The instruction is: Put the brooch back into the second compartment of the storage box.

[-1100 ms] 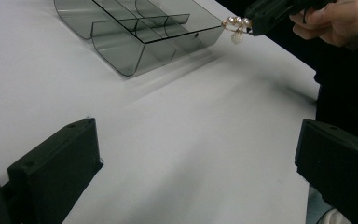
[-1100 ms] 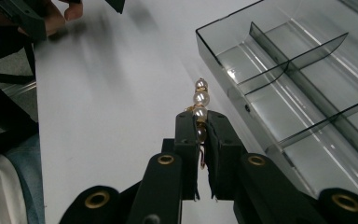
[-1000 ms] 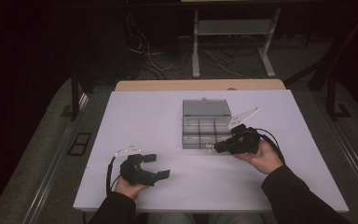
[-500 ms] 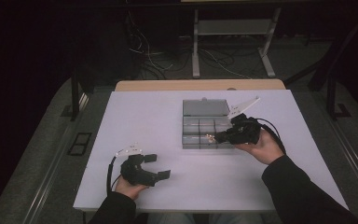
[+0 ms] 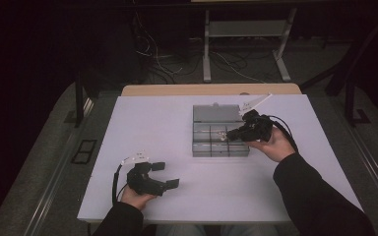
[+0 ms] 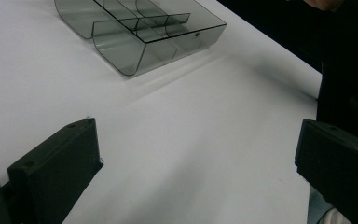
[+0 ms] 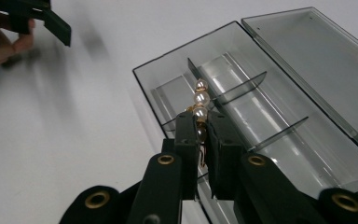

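Right hand-held gripper [image 7: 204,122] w/ pearl piece [image 7: 200,100] moved over box [image 5: 220,132].

A white table [image 5: 177,128] stands lit at the centre of a dark room, a tan board [image 5: 177,90] edging it at 12 o'clock. Grey carpet [image 5: 44,162] spreads at 9 and 3 o'clock. At 12 o'clock, a pale metal stand [image 5: 246,39] rises among loose cables [image 5: 162,54]. A black floor socket [image 5: 84,151] lies at 9 o'clock
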A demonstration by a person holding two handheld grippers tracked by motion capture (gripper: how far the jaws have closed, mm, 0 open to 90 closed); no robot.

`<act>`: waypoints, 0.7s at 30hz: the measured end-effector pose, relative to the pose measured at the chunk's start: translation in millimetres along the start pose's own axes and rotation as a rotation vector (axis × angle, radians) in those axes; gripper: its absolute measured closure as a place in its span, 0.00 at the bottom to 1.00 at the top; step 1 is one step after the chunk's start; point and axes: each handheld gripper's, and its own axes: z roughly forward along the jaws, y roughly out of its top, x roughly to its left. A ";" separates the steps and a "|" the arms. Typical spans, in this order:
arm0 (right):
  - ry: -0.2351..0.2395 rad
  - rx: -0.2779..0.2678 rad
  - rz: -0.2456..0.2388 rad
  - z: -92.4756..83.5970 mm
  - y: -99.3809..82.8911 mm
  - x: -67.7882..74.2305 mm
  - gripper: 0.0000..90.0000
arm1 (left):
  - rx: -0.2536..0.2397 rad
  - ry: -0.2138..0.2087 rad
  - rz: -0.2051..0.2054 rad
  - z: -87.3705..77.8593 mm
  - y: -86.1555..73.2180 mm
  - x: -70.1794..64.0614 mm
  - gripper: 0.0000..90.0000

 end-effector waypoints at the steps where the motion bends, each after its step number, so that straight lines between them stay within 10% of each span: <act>1: -0.001 0.001 0.003 1.3 -0.5 -2.1 0.92 | -0.001 0.000 -0.001 0.0 0.0 -0.1 0.00; 21: 0.012 0.017 0.041 28.8 -5.0 -16.1 0.92 | -0.009 -0.014 -0.002 -0.5 0.4 0.5 0.00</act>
